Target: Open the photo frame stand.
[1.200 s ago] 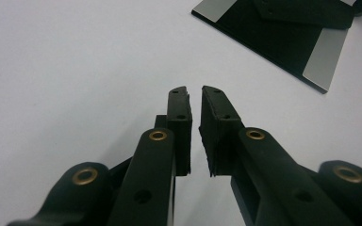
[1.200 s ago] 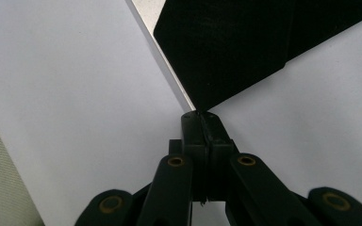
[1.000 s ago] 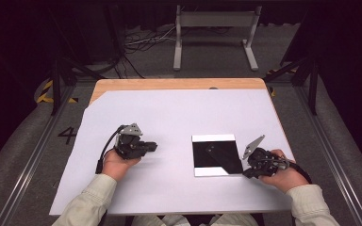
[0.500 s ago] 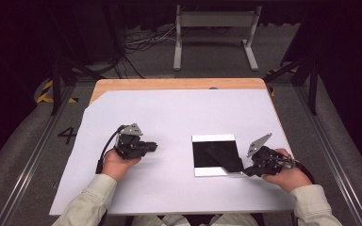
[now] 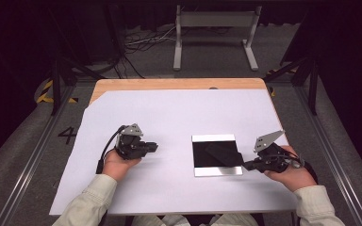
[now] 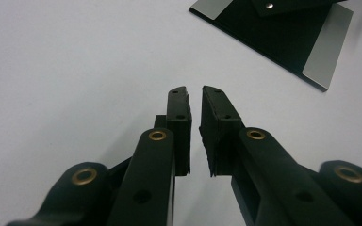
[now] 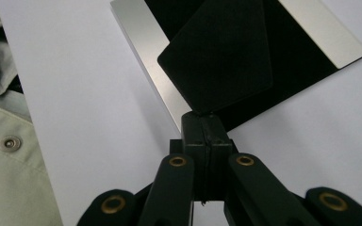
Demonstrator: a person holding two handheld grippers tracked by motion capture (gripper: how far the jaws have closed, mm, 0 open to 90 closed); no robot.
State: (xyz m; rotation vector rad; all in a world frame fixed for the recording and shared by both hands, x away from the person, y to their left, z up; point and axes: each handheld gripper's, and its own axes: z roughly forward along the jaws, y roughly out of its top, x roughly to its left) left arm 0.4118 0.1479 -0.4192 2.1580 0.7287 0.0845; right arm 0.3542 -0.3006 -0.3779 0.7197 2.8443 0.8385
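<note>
Overhead, white tabletop (image 5: 169, 122), dark room, floor cables (image 5: 141, 42)

The bench (image 5: 179, 84) shows bare pale wood along its far edge; a matt white sheet (image 5: 169, 117), smooth like paper, covers the rest. The plate (image 5: 217, 139) looks like brushed metal at its two silver strips, with a glossy black middle. The flap (image 7: 217, 61) held over it is matt black with a fine woven grain. Both grippers (image 6: 195, 94) (image 7: 201, 117) are matt black plastic with brass-coloured rivets. The sleeve (image 7: 4, 141) is pale cloth with a metal snap.
</note>
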